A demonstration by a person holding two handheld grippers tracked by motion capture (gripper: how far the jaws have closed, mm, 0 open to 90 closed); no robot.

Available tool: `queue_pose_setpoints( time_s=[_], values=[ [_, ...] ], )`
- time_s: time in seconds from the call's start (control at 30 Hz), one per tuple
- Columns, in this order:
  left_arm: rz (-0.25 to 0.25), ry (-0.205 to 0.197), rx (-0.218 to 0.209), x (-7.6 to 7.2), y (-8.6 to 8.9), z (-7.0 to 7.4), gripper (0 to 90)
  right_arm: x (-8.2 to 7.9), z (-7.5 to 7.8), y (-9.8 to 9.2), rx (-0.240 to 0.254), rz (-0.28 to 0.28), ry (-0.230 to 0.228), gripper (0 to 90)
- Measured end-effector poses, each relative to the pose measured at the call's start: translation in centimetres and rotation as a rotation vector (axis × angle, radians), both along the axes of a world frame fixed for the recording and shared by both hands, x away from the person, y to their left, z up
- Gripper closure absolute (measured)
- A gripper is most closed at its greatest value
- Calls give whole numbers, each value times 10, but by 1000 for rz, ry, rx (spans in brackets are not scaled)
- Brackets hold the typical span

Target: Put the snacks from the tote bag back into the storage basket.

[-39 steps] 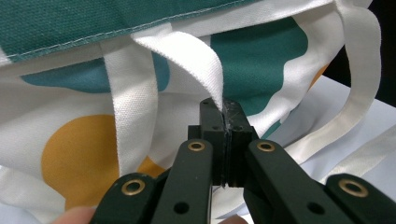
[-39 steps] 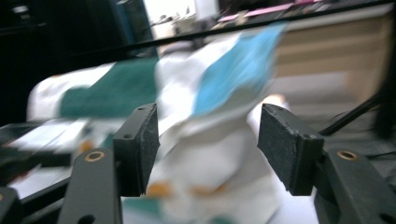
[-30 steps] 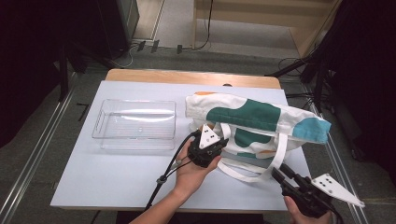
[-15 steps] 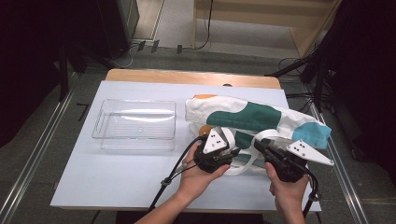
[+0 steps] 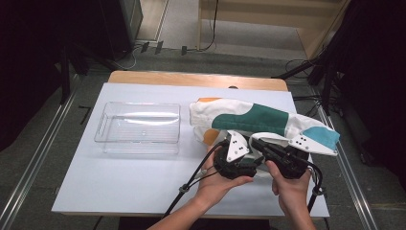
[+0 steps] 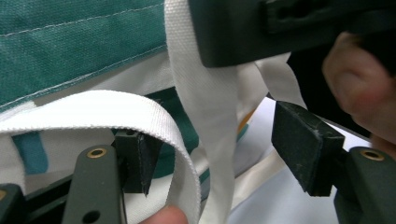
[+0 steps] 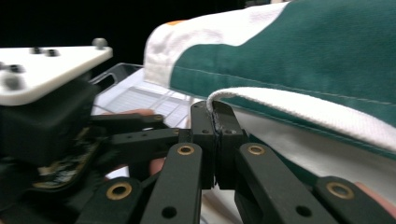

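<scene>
High view: bag lies at the tabletop's 3 o'clock side. My right tool is clamped on one strap; my left tool gapes around another, ungripped. Goal unstated; progress unclear.

A white table with a wooden strip along its far edge carried two things. An empty clear plastic tray sat on the left half, and a white cloth bag with teal, orange and blue patches lay on the right half, just beside the tray.
</scene>
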State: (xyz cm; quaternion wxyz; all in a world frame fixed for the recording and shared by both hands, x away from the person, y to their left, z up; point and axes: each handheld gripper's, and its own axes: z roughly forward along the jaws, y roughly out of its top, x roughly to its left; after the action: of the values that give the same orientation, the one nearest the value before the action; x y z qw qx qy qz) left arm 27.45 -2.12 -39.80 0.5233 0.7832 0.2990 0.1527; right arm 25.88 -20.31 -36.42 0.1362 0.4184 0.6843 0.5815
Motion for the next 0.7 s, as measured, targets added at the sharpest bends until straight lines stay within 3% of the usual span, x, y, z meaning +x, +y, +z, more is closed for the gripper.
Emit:
queue_pose_setpoints(
  time_s=[0.07,0.17,0.23,0.27,0.4,0.47,0.6,0.7],
  values=[
    [22,-9,21,2,0,0,442,-1,0,-2,11,16,5,900],
    [15,-11,26,5,2,2,651,-1,0,-6,19,15,5,890],
    [22,-24,33,6,6,5,789,-3,1,-9,15,12,-6,850],
    [17,-16,32,8,9,7,815,-4,1,-10,13,12,-19,800],
    [16,-15,45,11,16,10,837,-12,-3,-25,72,-14,-40,660],
    [16,-25,59,11,18,12,840,-19,-7,-35,93,-34,-51,645],
    [18,-28,47,14,22,16,842,-36,-18,-52,66,-100,-83,639],
    [14,-29,40,14,23,20,842,-46,-31,-61,0,-191,-101,639]
  ],
)
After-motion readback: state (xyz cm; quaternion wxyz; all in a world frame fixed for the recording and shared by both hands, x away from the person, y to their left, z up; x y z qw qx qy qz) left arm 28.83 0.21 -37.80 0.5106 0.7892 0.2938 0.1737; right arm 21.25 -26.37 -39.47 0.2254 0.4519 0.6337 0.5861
